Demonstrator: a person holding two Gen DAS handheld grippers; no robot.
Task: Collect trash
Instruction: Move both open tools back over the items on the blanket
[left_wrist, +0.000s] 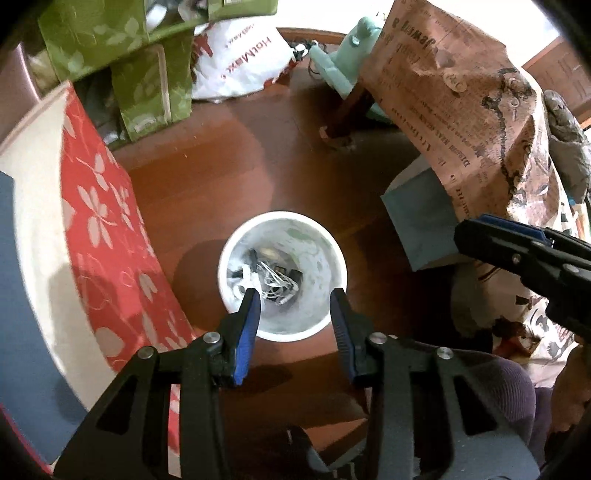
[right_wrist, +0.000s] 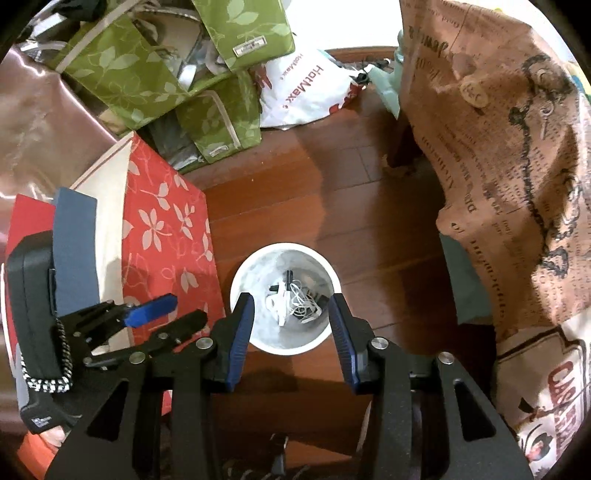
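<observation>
Both over the round white plastic bin (left_wrist: 282, 280) on the reddish wooden floor (left_wrist: 229, 155). Left gripper (left_wrist: 294, 295) parted, nothing between the jaws; bin directly beneath the tips. Right gripper (right_wrist: 291, 301) likewise released and empty above it. Tangled white cords and small black scraps (right_wrist: 295, 301) lying at the bottom, probably just dropped. Red floral paper bag (right_wrist: 162, 229) just left.

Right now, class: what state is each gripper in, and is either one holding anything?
Left gripper: open, holding nothing, above the white bin.
Right gripper: open, holding nothing, above the same bin.
</observation>
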